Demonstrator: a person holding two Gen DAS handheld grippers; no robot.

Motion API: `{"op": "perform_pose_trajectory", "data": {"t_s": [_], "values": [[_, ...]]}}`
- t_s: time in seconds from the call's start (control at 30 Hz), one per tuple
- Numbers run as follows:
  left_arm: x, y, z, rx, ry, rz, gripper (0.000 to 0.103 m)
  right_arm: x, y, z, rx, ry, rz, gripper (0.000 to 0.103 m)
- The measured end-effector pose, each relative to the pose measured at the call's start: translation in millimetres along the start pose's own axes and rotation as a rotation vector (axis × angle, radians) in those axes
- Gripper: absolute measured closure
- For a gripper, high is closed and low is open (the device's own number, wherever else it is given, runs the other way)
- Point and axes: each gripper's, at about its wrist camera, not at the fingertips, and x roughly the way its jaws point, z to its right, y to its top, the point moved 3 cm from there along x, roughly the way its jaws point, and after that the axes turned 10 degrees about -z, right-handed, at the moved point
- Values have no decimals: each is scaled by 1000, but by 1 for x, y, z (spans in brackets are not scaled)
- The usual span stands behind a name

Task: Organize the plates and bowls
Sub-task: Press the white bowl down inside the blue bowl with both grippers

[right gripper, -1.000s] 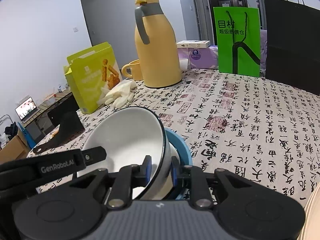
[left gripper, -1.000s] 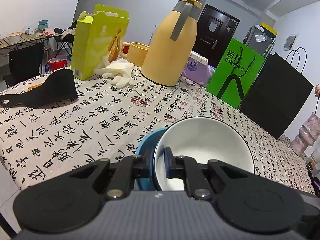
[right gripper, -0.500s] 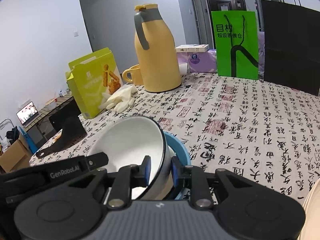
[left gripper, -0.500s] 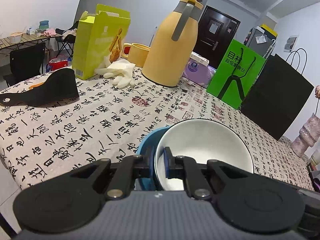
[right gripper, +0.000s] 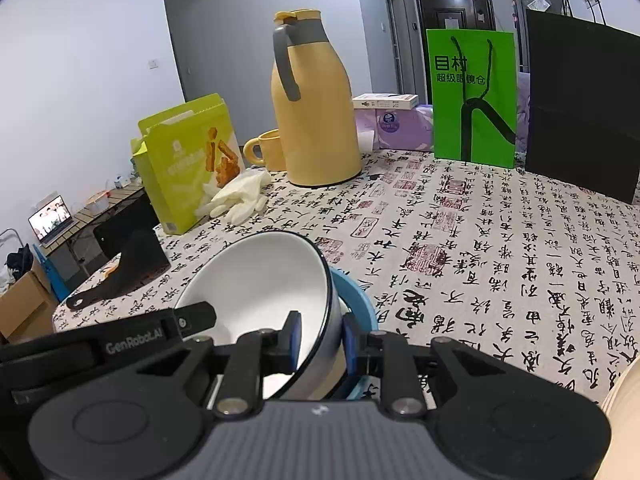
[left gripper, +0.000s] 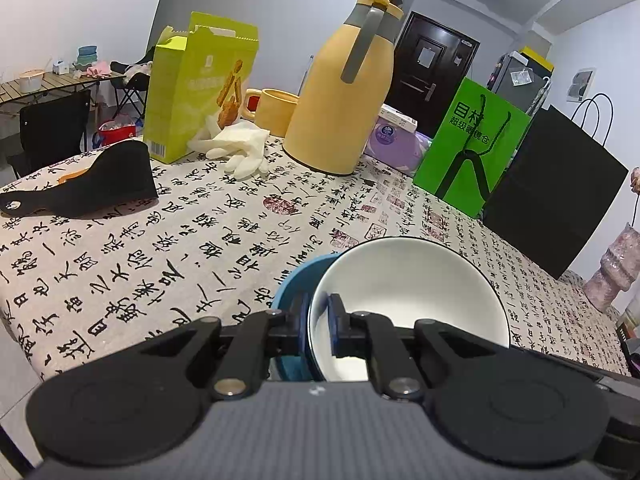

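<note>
Both grippers, left gripper (left gripper: pixel 319 322) and right gripper (right gripper: pixel 319 338), pinch the white bowl's (left gripper: pixel 408 292) rim over the blue bowl (left gripper: pixel 294 292); bare tabletop (right gripper: pixel 500 248) at frame right.

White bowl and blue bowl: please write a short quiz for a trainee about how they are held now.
1. True or false: the white bowl sits inside the blue bowl.
2. Which gripper pinches the white bowl's rim on the side nearer the black scoop? A) left gripper B) right gripper
3. Fill in: in the right wrist view, the white bowl is tilted toward the ____ of the picture.

Key:
1. True.
2. A. The right gripper pinches the opposite side.
3. Left.
</note>
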Motion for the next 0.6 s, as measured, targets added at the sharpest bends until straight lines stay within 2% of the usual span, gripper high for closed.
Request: {"op": "perform_pose_trajectory", "data": {"t_s": [0.23, 0.27, 0.33, 0.5, 0.6], "values": [[1, 0, 1, 4, 10, 3, 93, -2, 1, -1, -13, -21, -5, 82], [1, 0, 0, 3, 11, 3, 92, -4, 2, -1, -13, -36, 1, 78], [0, 1, 1, 6, 11, 8, 92, -7, 3, 1, -12, -36, 15, 78], [0, 1, 1, 6, 10, 9, 92, -3, 2, 2, -18, -35, -5, 80], [0, 1, 0, 3, 8, 7, 92, -2, 1, 2, -18, -40, -6, 84]]}}
